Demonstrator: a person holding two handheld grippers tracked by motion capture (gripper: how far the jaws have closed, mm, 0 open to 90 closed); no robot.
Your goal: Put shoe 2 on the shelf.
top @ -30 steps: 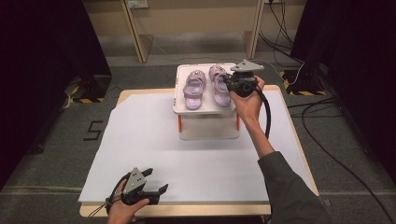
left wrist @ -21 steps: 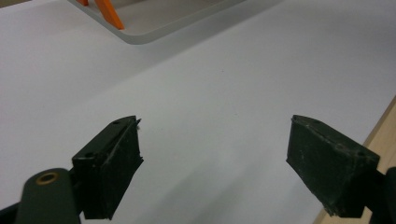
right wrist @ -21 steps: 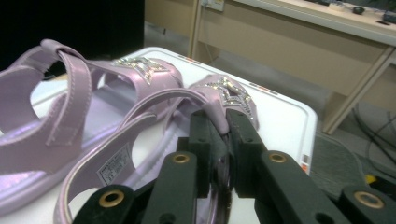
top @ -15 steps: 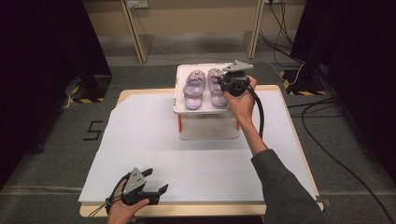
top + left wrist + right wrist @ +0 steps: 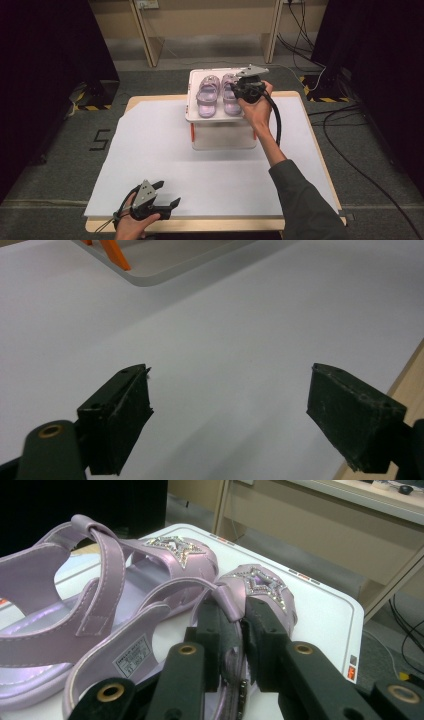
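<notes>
Two lilac sandals with glitter stars sit side by side on a white raised platform [image 5: 220, 118]: the left sandal [image 5: 207, 93] [image 5: 75, 610] and the right sandal [image 5: 228, 96] [image 5: 260, 587]. My right gripper [image 5: 236, 93] [image 5: 235, 625] reaches in from the right at platform height. Its jaws stand on either side of the right sandal's strap [image 5: 227, 597], pinching it; they have just been opening a little with the strap still between them. My left gripper [image 5: 170, 194] [image 5: 230, 405] rests open near the table's front edge, with nothing between its fingers.
A white sheet [image 5: 200, 170] covers the wooden table [image 5: 320, 150]. The platform stands on orange legs [image 5: 116, 255] at the back centre. Cables [image 5: 350, 115] lie on the floor to the right, and dark curtains flank the table.
My right gripper has shifted slightly left over the right sandal. The left gripper has stayed where it was.
</notes>
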